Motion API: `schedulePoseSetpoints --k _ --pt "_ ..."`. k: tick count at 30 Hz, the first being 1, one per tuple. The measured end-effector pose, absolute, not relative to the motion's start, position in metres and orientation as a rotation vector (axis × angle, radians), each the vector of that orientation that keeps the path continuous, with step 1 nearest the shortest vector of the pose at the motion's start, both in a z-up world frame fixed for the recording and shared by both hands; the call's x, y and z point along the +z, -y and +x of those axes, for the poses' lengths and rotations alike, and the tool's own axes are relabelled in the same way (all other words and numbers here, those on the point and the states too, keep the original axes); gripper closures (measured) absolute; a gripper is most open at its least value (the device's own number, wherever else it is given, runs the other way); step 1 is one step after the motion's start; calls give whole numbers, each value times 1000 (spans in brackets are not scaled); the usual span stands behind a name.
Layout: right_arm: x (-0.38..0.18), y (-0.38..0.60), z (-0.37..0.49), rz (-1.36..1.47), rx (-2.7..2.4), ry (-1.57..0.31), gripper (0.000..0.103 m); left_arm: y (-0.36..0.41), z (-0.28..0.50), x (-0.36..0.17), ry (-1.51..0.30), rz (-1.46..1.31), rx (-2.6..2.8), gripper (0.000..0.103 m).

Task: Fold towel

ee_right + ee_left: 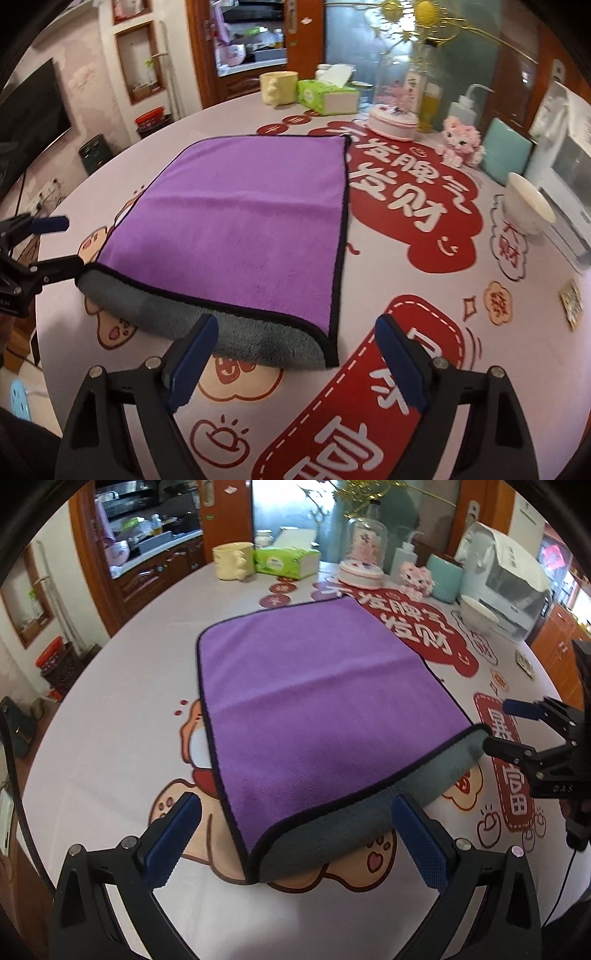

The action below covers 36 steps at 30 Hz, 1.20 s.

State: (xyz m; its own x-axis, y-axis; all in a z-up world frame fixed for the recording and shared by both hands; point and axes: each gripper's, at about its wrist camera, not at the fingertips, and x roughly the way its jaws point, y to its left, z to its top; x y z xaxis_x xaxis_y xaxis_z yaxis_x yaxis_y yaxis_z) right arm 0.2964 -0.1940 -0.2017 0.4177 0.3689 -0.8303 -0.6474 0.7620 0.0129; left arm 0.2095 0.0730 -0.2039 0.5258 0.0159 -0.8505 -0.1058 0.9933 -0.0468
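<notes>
Purple towel (295, 686) (grey underside), black-edged.

Not much is readable here tbh. The tablecloth (369, 295) on the counter has big white Chinese characters on a red cloud shape (413, 206), and "发财" shows up in there. One small cloud badge (511, 243) reads "大财". The red banner (354, 413) nearer the camera has more characters, cut off. The green tissue pack (325, 94) has print that's too small to read.
</notes>
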Motion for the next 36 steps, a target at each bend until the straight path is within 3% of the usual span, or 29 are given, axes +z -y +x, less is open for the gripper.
schedulePoseSetpoints --k 7,13,17,22,36 --pt "-221 191 299 -371 706 -976 23 -75 212 -223 -1073 -113 36 4" --pt "-230 193 303 -365 716 -1016 36 -77 210 -236 -1120 -160 15 11" --pt "-231 194 303 -356 723 -1021 45 -77 208 -243 -1148 -178 -4 27" --pt "-231 194 302 -367 715 -1014 56 -77 206 -246 -1154 -189 1 30" --pt "-225 201 301 -374 685 -996 79 -86 204 -240 -1151 -206 49 69"
